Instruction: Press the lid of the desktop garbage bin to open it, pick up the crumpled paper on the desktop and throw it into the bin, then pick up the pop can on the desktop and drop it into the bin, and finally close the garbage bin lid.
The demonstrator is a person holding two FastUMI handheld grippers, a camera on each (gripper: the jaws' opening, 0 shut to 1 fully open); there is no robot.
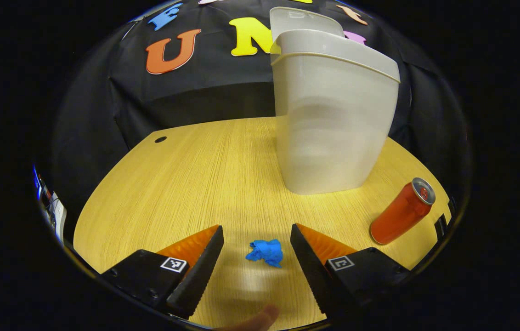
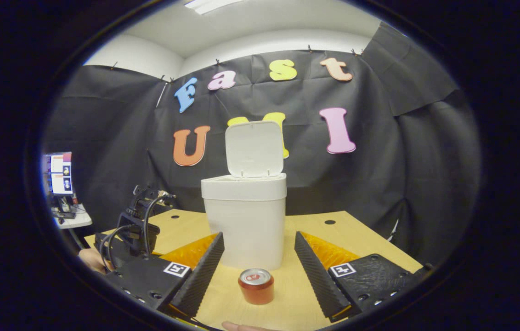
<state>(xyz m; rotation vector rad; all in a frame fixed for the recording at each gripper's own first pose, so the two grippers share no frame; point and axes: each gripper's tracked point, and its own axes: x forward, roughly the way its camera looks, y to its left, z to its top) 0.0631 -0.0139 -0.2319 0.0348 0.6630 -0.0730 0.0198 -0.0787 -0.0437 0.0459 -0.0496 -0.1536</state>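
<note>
while one bin (image 2: 244, 225) gapes, one paper (image 1: 266, 252), one can (image 1: 402, 211) wait.

This is an indoor recording booth in an office-like room: black cloth (image 2: 117, 138) pinned up around a wooden desk (image 2: 315, 230), white walls (image 2: 136, 57) above, a monitor (image 2: 60, 174) far left.

One bin (image 2: 244, 219) mid-frame, one can (image 2: 256, 286) at lower centre, one blue paper wad (image 1: 266, 252) at lower centre, two grippers (image 1: 256, 255) (image 2: 258, 264), possibly one monitor (image 2: 61, 174) far left
</note>
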